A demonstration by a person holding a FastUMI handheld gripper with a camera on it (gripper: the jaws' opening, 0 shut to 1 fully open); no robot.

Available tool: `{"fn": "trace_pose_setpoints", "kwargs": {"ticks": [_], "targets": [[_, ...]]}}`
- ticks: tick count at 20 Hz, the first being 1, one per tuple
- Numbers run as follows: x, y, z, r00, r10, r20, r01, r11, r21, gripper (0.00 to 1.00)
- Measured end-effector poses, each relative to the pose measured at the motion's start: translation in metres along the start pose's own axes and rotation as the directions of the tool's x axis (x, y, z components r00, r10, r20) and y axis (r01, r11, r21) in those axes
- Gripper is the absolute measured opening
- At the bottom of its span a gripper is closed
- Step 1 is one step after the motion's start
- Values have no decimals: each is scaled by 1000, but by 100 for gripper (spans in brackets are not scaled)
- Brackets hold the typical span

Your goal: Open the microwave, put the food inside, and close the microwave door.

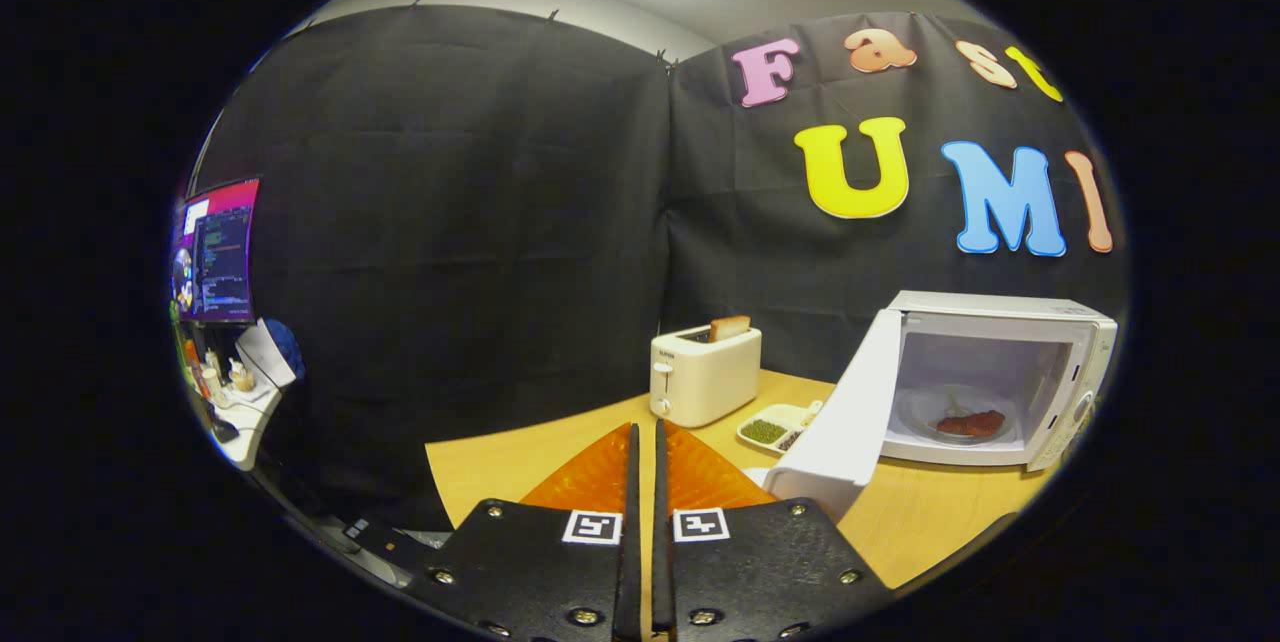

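Note:
A white microwave [1000, 377] stands on the wooden table [930, 522], beyond the fingers and to their right. Its door [845, 422] hangs wide open, swung out toward me, and its near end comes close to the right finger. Inside, a reddish-brown piece of food [970, 423] lies on the glass turntable plate [950, 412]. My gripper [645, 432] is shut, the two fingers nearly touching with nothing between them. It sits left of the door and points at the wall.
A white toaster [703, 374] with a slice of bread [729, 327] sticking up stands just beyond the fingertips. A small white tray [778, 425] of green bits lies between toaster and microwave door. A monitor [215, 252] and a cluttered desk [235, 397] are far left.

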State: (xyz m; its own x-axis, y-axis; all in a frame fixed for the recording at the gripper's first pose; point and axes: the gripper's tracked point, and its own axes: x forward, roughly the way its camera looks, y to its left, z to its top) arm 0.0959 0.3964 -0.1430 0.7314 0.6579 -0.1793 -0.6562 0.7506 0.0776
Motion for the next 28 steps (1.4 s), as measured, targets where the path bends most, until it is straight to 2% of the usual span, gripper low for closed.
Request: {"fn": "trace_pose_setpoints", "kwargs": {"ticks": [5,9,12,15,18,22,28], "targets": [[-14,-25,-16,989,-141,33,145,975,-167,5],[-36,-58,-37,984,-178,-12,174,970,-168,5],[-51,-99,-53,969,-245,-43,234,956,-174,5],[-59,-151,-71,945,-315,-84,308,947,-90,5],[-65,-205,-78,916,-389,-101,388,921,-24,5],[-70,-268,-81,871,-482,-96,485,875,0,5],[-77,-338,-81,816,-570,-97,576,816,51,5]]}}
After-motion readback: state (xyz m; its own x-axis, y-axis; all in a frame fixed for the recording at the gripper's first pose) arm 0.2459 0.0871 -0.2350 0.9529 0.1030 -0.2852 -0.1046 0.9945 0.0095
